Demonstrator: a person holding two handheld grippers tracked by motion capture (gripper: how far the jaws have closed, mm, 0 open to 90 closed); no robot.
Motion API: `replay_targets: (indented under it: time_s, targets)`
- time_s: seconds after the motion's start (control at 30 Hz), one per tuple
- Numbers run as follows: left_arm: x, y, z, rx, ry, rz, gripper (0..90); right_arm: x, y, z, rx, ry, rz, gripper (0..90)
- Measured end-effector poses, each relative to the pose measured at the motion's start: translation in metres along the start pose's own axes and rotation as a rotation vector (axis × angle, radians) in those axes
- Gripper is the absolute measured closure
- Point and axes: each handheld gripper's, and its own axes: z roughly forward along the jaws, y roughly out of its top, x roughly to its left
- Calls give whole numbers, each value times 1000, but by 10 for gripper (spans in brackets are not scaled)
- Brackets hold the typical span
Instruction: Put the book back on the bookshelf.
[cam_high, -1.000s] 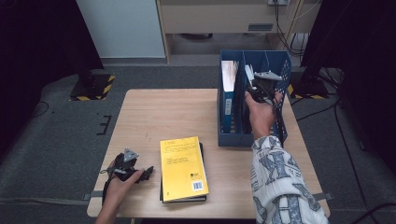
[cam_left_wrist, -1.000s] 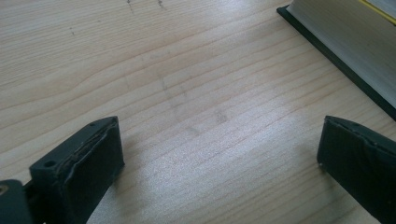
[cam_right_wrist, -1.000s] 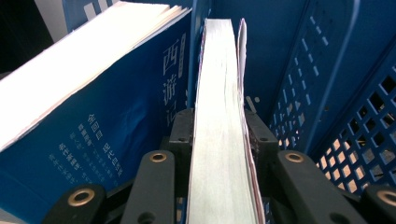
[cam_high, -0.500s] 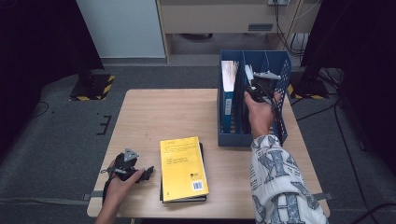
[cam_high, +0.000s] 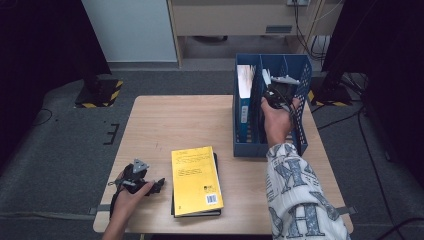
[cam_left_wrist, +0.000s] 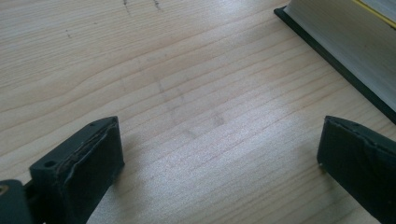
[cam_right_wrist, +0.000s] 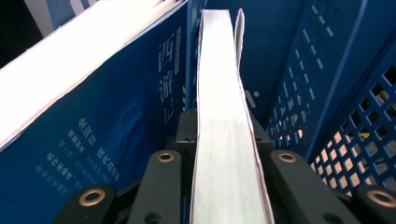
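Seen from the high view: right gripper (cam_high: 274, 95) reaching into the middle slot of a blue file rack (cam_high: 300, 120) at the far right of the wooden desk (cam_high: 175, 120), clamped on an upright book (cam_high: 266, 78) standing there; a blue book (cam_high: 243, 97) upright in the slot to its left. Nearer the front edge, a yellow book (cam_high: 196, 180) lying flat on a dark one, with the left gripper (cam_high: 150, 186) resting just to its left in the hand. From the left gripper view: jaws spread wide over bare desk (cam_left_wrist: 187, 93), nothing between them, page edge of the book stack (cam_left_wrist: 345, 42) at upper right. From the right gripper view: jaws just closed onto the page edge of the upright book (cam_right_wrist: 224, 140), pads pressing both covers, the blue book (cam_right_wrist: 116, 121) leaning alongside, perforated rack wall (cam_right_wrist: 345, 107) opposite.
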Motion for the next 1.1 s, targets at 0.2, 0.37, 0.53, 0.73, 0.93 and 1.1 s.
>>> replay_targets:
  time_s: [0.2, 0.37, 0.53, 0.73, 0.93, 1.1]
  targets:
    - [0, 0, 0, 0, -1, 1, 0, 0, 4, 0, -44, -20, 7, 738]
    - [0, 0, 0, 2, -1, 2, 0, -1, 11, 3, -66, -32, 2, 738]
    - [0, 0, 0, 2, -2, 2, 0, -3, 12, 11, -58, -42, -6, 738]
    - [0, 0, 0, 4, -2, 3, 0, -6, 13, 23, -60, -66, -10, 737]
    - [0, 0, 0, 2, -3, 5, 0, -4, 11, 27, -52, -70, -8, 737]
    - [0, 0, 0, 4, -3, 5, 0, -1, 9, 29, -51, -64, -13, 737]
